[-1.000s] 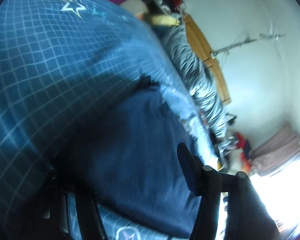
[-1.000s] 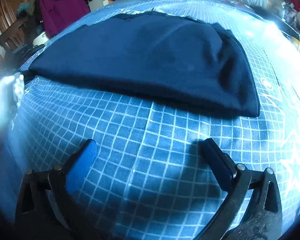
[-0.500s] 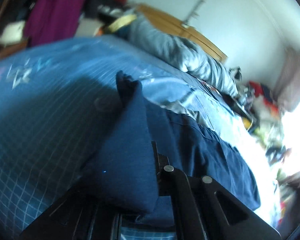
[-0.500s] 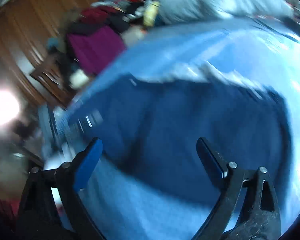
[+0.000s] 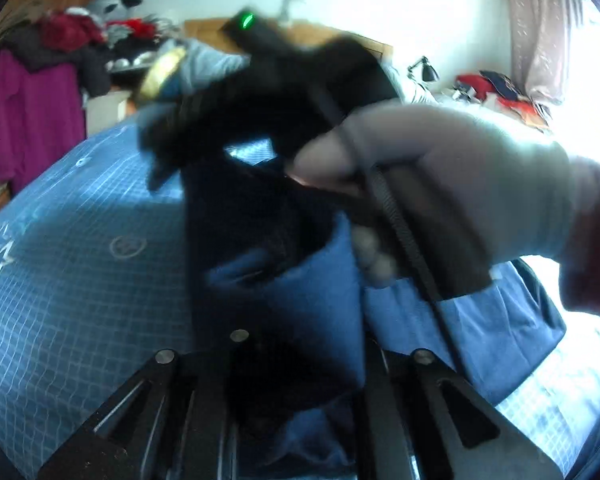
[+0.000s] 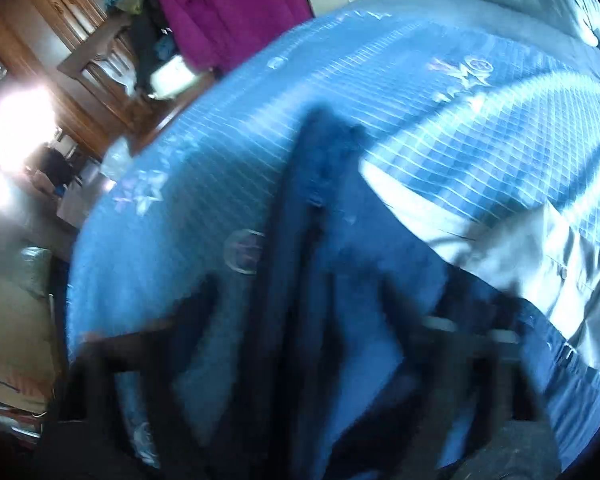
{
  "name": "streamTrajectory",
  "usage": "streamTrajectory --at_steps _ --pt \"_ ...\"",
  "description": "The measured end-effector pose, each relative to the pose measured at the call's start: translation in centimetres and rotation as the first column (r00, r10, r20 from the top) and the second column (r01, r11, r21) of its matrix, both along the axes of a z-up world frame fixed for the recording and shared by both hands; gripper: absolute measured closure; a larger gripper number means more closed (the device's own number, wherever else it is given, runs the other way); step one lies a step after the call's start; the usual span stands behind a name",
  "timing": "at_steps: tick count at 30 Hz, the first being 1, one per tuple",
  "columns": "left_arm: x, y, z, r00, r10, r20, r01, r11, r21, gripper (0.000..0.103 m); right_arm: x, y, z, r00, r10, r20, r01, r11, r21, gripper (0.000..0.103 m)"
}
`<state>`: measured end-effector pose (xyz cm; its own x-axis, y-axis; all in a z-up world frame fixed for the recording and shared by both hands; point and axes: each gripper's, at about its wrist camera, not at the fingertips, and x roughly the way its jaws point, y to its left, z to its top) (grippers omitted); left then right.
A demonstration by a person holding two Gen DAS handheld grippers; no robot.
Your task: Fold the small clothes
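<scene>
Left gripper (image 5: 296, 344) clamps the navy garment (image 5: 260, 240); right gripper's (image 6: 300, 320) grip looks too blurred to tell.

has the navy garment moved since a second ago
Yes. The navy garment lay flat across the bedspread; now one side is lifted off it, bunched in the left gripper.

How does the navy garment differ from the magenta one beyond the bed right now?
The navy garment is lifted off the blue checked bedcover, bunched between the left tongs; the magenta garment hangs past the bed's edge, untouched. The navy garment is dark and creased; the magenta garment is bright and hangs fairly flat. Both are cloth.
</scene>
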<state>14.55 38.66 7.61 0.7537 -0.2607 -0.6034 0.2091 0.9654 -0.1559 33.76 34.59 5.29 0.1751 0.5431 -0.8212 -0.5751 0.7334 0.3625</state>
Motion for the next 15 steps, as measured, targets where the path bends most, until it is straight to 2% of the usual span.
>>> streamTrajectory --at_steps 1,4,6,8,10,11,13,15 --pt "0.1 -0.3 0.1 1.000 -0.014 -0.002 0.014 1.000 -0.002 0.093 0.2 -1.1 -0.4 1.000 -0.024 -0.020 0.024 0.999 0.032 0.081" --pt "-0.2 -2.4 2.0 0.995 -0.097 0.009 0.097 0.995 -0.024 0.093 -2.6 -7.8 1.5 0.993 -0.110 0.043 0.102 0.984 0.146 0.090" --pt "-1.0 -5.9 4.0 0.977 -0.212 0.033 0.213 0.977 -0.034 0.093 -5.1 -13.7 3.5 0.981 -0.180 0.078 0.159 0.962 0.224 0.090" --pt "-1.5 -10.1 5.3 0.941 -0.334 0.057 0.336 0.941 -0.038 0.093 -7.0 -19.8 4.6 0.964 -0.252 0.090 0.221 0.939 0.263 0.090" --pt "-1.5 -14.7 5.5 0.899 -0.437 0.042 0.438 0.898 -0.034 0.090 -8.1 -25.0 4.4 0.952 -0.297 0.081 0.265 0.925 0.273 0.090" --pt "-1.4 -17.0 5.2 0.878 -0.477 0.027 0.478 0.878 -0.031 0.086 -8.6 -27.3 3.9 0.946 -0.316 0.069 0.287 0.919 0.269 0.090" --pt "-0.9 -20.9 4.0 0.844 -0.537 -0.008 0.536 0.843 -0.042 0.085 -8.8 -31.5 2.2 0.934 -0.358 0.018 0.340 0.901 0.268 0.090" --pt "-0.4 -24.3 2.7 0.819 -0.572 -0.051 0.570 0.820 -0.053 0.085 -8.7 -34.5 0.4 0.921 -0.388 -0.031 0.381 0.883 0.273 0.090"
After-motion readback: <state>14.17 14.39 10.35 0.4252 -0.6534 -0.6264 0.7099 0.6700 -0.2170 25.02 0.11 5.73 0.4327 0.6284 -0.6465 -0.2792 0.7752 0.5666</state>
